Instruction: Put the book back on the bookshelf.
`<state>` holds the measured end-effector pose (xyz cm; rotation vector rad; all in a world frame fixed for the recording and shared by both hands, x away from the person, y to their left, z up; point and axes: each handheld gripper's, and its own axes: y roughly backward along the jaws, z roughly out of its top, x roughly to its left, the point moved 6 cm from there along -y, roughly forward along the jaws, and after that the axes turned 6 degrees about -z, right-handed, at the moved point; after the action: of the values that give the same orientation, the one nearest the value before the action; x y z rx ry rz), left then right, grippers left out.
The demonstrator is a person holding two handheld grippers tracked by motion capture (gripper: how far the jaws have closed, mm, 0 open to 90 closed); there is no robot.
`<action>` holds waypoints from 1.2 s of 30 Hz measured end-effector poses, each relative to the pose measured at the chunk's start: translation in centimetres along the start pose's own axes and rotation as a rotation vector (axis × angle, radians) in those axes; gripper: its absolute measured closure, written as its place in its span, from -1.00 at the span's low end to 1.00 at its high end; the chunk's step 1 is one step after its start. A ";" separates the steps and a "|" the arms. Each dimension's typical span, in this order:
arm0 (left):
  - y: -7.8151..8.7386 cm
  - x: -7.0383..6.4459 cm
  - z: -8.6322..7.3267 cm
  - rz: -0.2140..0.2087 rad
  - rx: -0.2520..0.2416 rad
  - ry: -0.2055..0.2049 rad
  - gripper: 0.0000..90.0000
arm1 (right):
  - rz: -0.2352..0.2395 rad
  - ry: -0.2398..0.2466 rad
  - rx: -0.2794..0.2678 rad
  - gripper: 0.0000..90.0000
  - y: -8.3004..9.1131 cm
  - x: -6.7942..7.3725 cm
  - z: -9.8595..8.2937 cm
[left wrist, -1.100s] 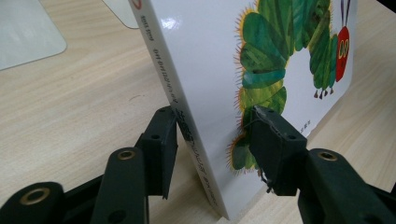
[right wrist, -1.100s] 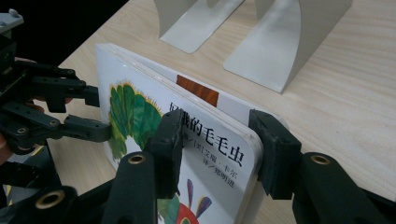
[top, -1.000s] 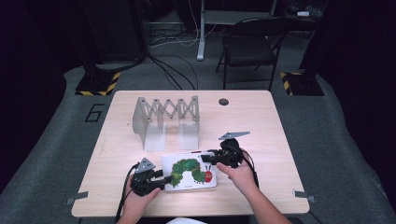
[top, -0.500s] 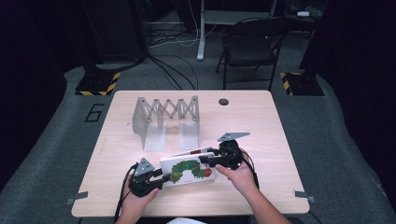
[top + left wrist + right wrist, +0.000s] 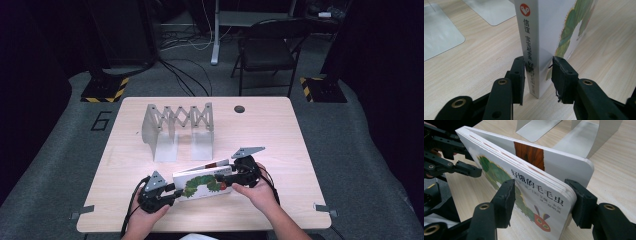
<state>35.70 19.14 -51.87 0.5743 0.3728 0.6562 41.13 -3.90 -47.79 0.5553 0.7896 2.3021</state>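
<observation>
A white board book (image 5: 200,183) with a green caterpillar on its cover stands tilted on its long edge near the table's front. My left gripper (image 5: 172,192) is shut on its spine end. In the left gripper view the two pads (image 5: 519,77) flank the spine (image 5: 531,42) of the book. My right gripper (image 5: 226,177) is shut on the opposite end. In the right gripper view the book (image 5: 524,182) sits between the jaws of that gripper (image 5: 541,200), its back cover splayed slightly off the pages. The left gripper (image 5: 461,167) shows beyond the book's far end.
A metal accordion book rack (image 5: 177,122) stands just behind the book, with flat base plates (image 5: 491,11) reaching toward it. A round grommet hole (image 5: 239,108) lies at the table's back. A folding chair (image 5: 267,47) and cables are on the floor beyond.
The book lay flat on the table a second ago. Both grippers have since raised it onto its edge, with the cover facing the person.
</observation>
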 end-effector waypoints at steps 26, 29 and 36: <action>-1.2 -0.7 2.8 -0.083 -0.049 -0.100 -0.03 | -0.054 -0.015 0.037 -0.08 1.3 -1.2 -3.0; -1.6 -0.7 3.0 -0.098 -0.047 -0.108 -0.11 | -0.054 -0.035 0.042 -0.07 1.4 -1.3 -3.3; -2.6 -1.2 3.7 -0.125 -0.064 -0.118 -0.18 | -0.064 -0.055 0.052 -0.07 1.6 -1.2 -4.1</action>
<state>37.91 15.27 -50.37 0.5218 0.2743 0.5099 38.99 -7.34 -49.97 0.6058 0.8306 2.2042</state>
